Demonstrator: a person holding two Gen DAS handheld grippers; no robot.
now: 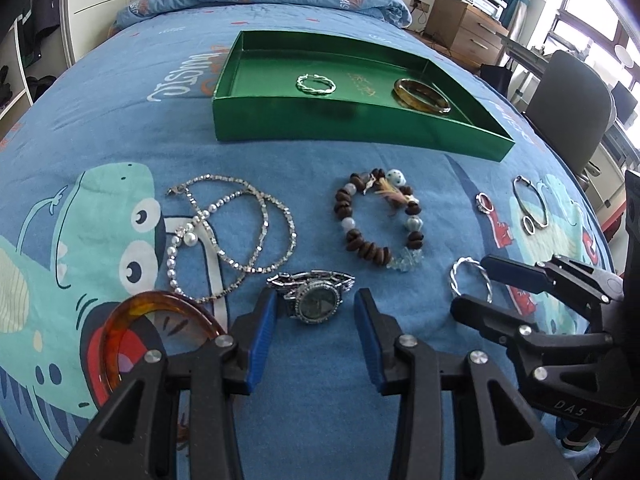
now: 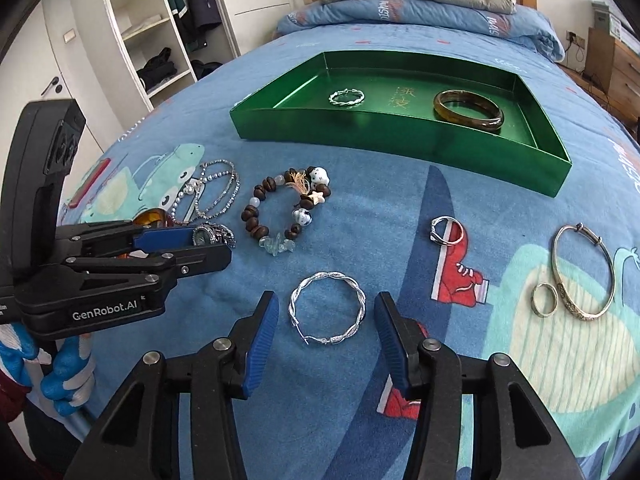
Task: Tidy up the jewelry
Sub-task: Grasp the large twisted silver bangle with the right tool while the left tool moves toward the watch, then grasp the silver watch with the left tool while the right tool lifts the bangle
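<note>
Fingers of the left gripper are standing spread, framing the watch lying on the bedspread, seemingly lining up a pick. Right gripper is gaping around the twisted silver hoop, its twin sitting in the green tray.

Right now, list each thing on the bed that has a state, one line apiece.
left hand-held gripper: open, straddling the watch
right hand-held gripper: open, around the twisted hoop
green tray: open, lidless, holding two pieces
watch: flat, face up
twisted hoop: flat on the quilt, ungripped
amber bangle: lying in the tray
small twisted hoop: lying in the tray
</note>
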